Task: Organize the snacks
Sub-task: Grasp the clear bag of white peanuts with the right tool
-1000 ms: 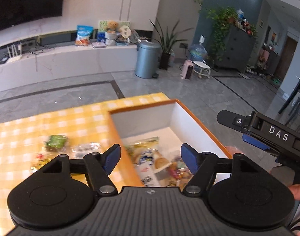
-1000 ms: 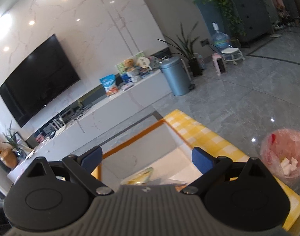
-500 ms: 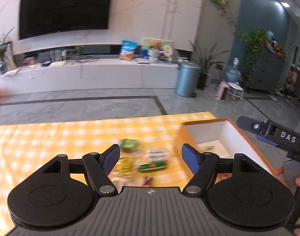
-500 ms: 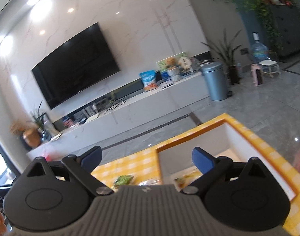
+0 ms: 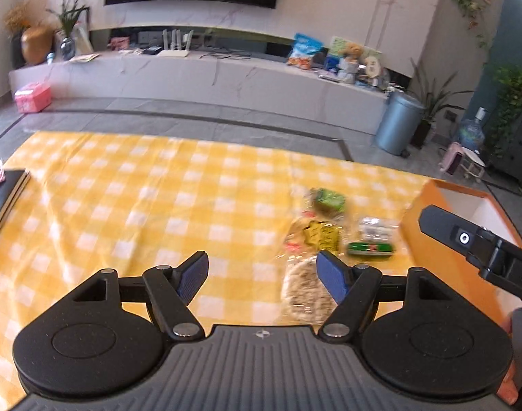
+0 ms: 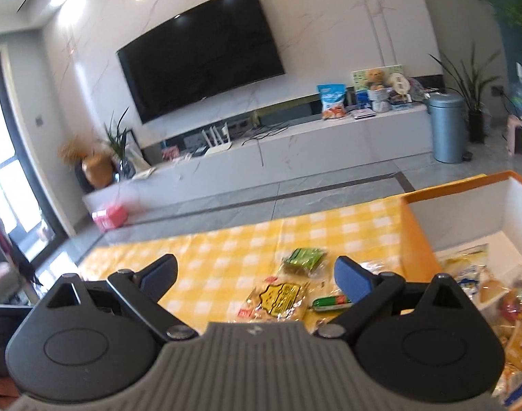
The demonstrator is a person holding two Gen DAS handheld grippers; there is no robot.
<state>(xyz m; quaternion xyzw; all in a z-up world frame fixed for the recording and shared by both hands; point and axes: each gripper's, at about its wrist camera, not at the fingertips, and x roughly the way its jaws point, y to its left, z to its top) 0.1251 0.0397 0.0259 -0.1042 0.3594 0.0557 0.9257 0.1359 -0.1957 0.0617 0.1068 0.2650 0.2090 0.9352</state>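
Both tools are shown with blue-padded jaws spread apart and nothing between them. Left gripper [image 5: 261, 275] and right gripper [image 6: 255, 275] are tilted downward over a table covered by a yellow-and-white checked cloth [image 5: 141, 198]. An orange-rimmed, white-walled box [image 6: 466, 212] stands at the cloth's right edge, with crinkly packets inside. Just beside its left wall lie loose snacks: a round cracker pack [image 5: 300, 291], a yellow packet [image 6: 278, 296], a green packet [image 6: 303, 258] and a green sausage stick [image 6: 331, 302], all ahead of the fingertips and untouched.
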